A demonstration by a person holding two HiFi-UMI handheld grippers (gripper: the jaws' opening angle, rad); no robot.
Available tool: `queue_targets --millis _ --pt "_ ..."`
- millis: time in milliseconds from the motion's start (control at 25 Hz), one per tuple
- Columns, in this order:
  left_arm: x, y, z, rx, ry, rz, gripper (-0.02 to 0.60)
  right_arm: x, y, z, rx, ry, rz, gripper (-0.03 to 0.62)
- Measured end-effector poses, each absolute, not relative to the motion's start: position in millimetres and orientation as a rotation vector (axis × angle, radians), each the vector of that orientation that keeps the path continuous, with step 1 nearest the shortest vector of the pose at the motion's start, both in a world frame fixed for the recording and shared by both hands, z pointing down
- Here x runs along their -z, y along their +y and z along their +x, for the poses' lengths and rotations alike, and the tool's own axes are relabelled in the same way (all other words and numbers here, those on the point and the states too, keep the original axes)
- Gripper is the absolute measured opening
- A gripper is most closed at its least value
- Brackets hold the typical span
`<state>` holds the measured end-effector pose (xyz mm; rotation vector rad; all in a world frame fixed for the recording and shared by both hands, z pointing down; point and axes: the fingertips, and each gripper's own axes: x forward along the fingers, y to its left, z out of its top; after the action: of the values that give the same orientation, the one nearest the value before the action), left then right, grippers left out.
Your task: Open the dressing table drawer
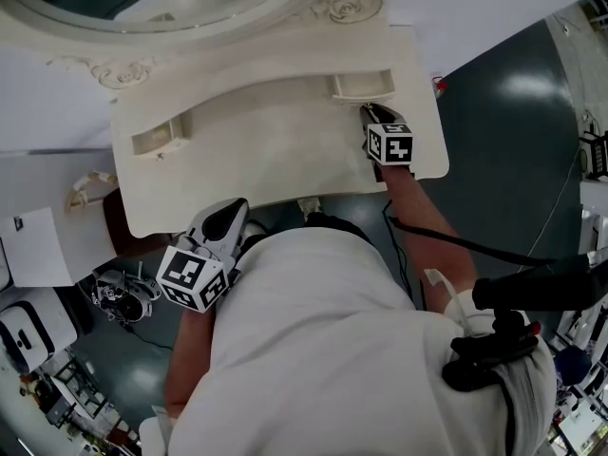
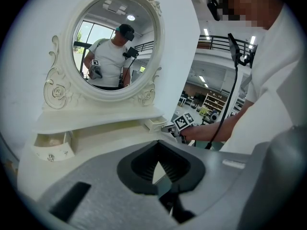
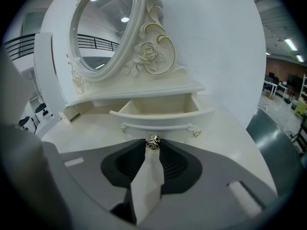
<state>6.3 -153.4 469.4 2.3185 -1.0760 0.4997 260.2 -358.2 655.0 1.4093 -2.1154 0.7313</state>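
Drawer (image 1: 361,85): pulled out, upper right of the surface (image 1: 285,150) in the head view
Right gripper (image 3: 152,145): fingers clamped on the drawer's knob (image 3: 153,141)
Left gripper (image 1: 235,215): fingers together, empty, lower left, near the surface's edge

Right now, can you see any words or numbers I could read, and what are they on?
No readable words or numbers anywhere.
Right cube on the right gripper: black-and-white squares only, no letters.
Left cube on the left gripper: squares only too.
White sheet beside the dressing table: one tiny dark mark, too small to read.
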Motion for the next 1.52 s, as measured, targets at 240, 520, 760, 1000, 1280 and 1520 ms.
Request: queue_targets --millis 240,520,760,1000,1280,1520 --pt "-470.7 -155.0 8.5 -0.500 -1.066 2.319 0.003 -655.3 -356.9 259.9 -0.722 -2.119 1.409 0.097" --pt "-473.0 -156.8 7.8 -0.506 -1.057 2.311 0.003 -654.4 -352.9 256.9 -0.723 -2.128 1.412 0.147" --pt "-469.3 -153.6 -3.2 -0.483 -1.046 2.341 0.003 -655.0 -336.8 259.4 -0.720 -2.082 1.441 0.153" --pt "-462.4 -135.6 -28.7 -0.476 -1.003 2.380 0.003 -645.9 -291.6 245.1 -0.748 -2.025 1.467 0.048" --pt "-457.3 -103.4 -61.7 -0.452 -0.969 2.418 0.003 -630.8 -230.9 198.1 -0.730 -2.041 1.393 0.000" --pt "-462.9 -60.0 -100.7 -0.449 -0.970 2.410 0.003 -610.2 -169.5 146.3 -0.705 -2.099 1.307 0.000"
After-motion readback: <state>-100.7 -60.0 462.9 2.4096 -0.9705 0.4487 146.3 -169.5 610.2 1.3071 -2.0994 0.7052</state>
